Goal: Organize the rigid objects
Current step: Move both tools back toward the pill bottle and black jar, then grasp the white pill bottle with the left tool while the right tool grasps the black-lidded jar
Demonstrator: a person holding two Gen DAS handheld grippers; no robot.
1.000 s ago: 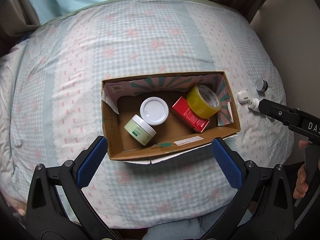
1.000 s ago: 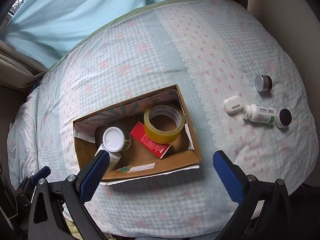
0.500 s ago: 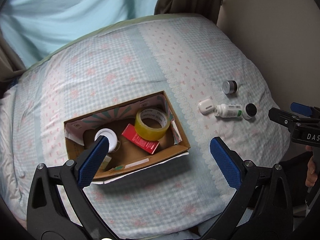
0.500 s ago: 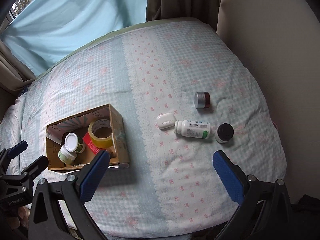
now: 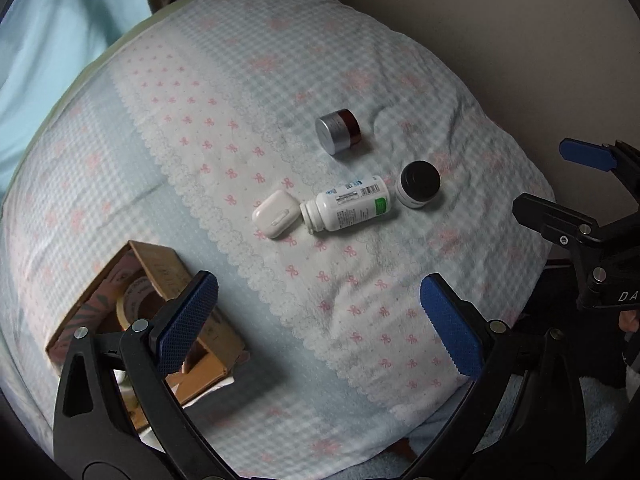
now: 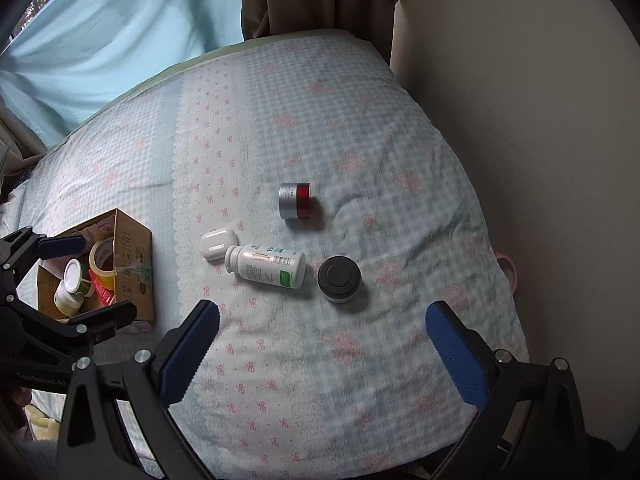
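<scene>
Left hand-held gripper (image 5: 318,322) spread wide, empty, above the bed (image 5: 248,80); right hand-held gripper (image 6: 322,346) likewise wide apart, touching nothing. Ahead of both: white bottle (image 6: 266,266) lying on its side between earbud case (image 6: 218,243) and black-lidded jar (image 6: 339,279), red jar (image 6: 296,201) farther off. Cardboard box (image 6: 134,256) to the left.

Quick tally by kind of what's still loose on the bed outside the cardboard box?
Small jars: 2, silver-lidded red jar and black-lidded jar
Pill bottles: 1, white pill bottle lying on its side
Earbud cases: 1, white earbud case
Total: 4
</scene>
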